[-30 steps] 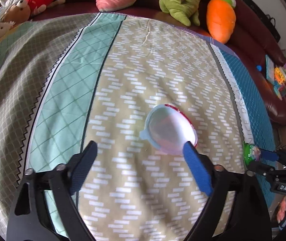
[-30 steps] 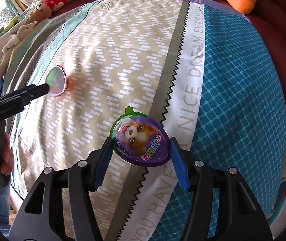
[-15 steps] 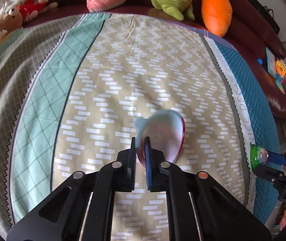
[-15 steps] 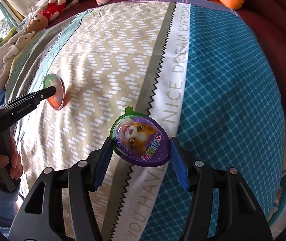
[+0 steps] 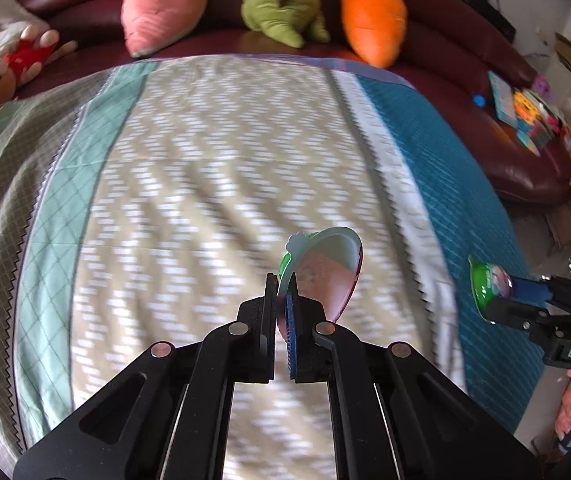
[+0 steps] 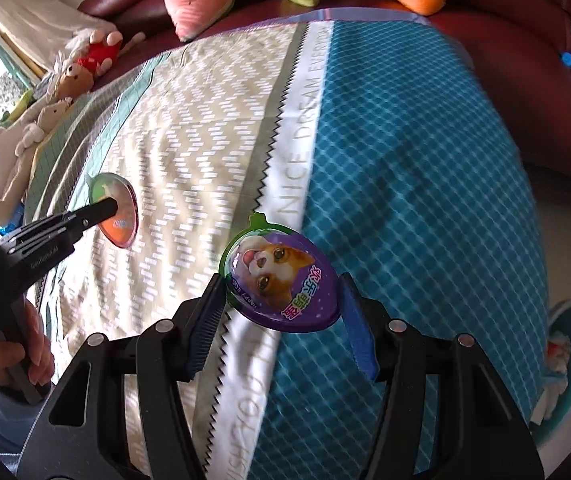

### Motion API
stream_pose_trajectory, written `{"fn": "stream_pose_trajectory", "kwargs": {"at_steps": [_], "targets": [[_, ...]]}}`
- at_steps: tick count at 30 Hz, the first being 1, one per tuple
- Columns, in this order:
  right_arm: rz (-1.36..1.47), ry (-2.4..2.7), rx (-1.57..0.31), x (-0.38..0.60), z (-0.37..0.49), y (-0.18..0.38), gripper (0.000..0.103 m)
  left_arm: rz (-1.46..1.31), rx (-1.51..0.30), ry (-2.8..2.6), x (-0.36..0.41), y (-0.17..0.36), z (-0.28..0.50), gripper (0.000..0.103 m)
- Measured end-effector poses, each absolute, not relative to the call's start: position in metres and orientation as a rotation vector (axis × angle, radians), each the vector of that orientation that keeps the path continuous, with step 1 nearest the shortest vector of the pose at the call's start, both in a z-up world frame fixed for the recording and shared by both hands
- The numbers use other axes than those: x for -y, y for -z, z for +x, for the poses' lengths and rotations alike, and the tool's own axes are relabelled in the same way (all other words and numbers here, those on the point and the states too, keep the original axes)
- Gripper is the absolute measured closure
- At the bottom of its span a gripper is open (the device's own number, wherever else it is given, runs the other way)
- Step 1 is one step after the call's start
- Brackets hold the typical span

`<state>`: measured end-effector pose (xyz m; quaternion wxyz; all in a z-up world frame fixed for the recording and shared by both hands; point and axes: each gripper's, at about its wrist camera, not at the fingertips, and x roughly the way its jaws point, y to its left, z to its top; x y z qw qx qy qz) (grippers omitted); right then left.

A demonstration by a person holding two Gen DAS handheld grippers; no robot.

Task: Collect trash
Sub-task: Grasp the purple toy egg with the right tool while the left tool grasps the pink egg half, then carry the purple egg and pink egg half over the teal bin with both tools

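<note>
Left gripper (image 5: 281, 308): jaws clenched on the edge of the red-rimmed egg-shaped lid (image 5: 321, 272). Lid stands on edge between the pads, long axis running forward and up from the jaws, clear of the patterned bedspread (image 5: 189, 184).

Right gripper (image 6: 281, 312): jaws grasping the purple dog-print lid (image 6: 283, 280) across its width. Lid lies roughly flat, face up, green tab pointing forward and away from the jaws, held above the bedspread's white lettered stripe.

Farther, right of and below the right jaws, past the edge of the bed: teal bin (image 6: 569, 352), only partly in view. Judged to be the drop point. The right hand is the nearer one, so the purple lid likely goes in first. The left must cross the bed.

Beyond both: plush toys on the maroon sofa (image 5: 445, 52).
</note>
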<state>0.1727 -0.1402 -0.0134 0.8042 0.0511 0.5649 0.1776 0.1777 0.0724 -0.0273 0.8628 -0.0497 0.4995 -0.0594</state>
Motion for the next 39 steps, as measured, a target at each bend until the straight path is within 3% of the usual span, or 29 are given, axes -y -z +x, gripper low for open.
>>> {"fn": "stream_pose_trajectory", "kwargs": {"at_steps": [22, 29, 39], "targets": [[0.362, -0.031, -1.024, 0.391, 0.046, -0.040, 0.048, 0.102, -1.016, 0.519, 0.163, -0.002, 0.117, 0.098], [0.442, 0.107, -1.002, 0.480, -0.002, -0.036, 0.048, 0.184, -1.017, 0.646, 0.252, 0.000, 0.096, 0.098], [0.520, 0.138, -1.012, 0.522, -0.023, -0.012, 0.048, 0.283, -1.050, 0.763, 0.353, 0.023, 0.076, 0.098]]}}
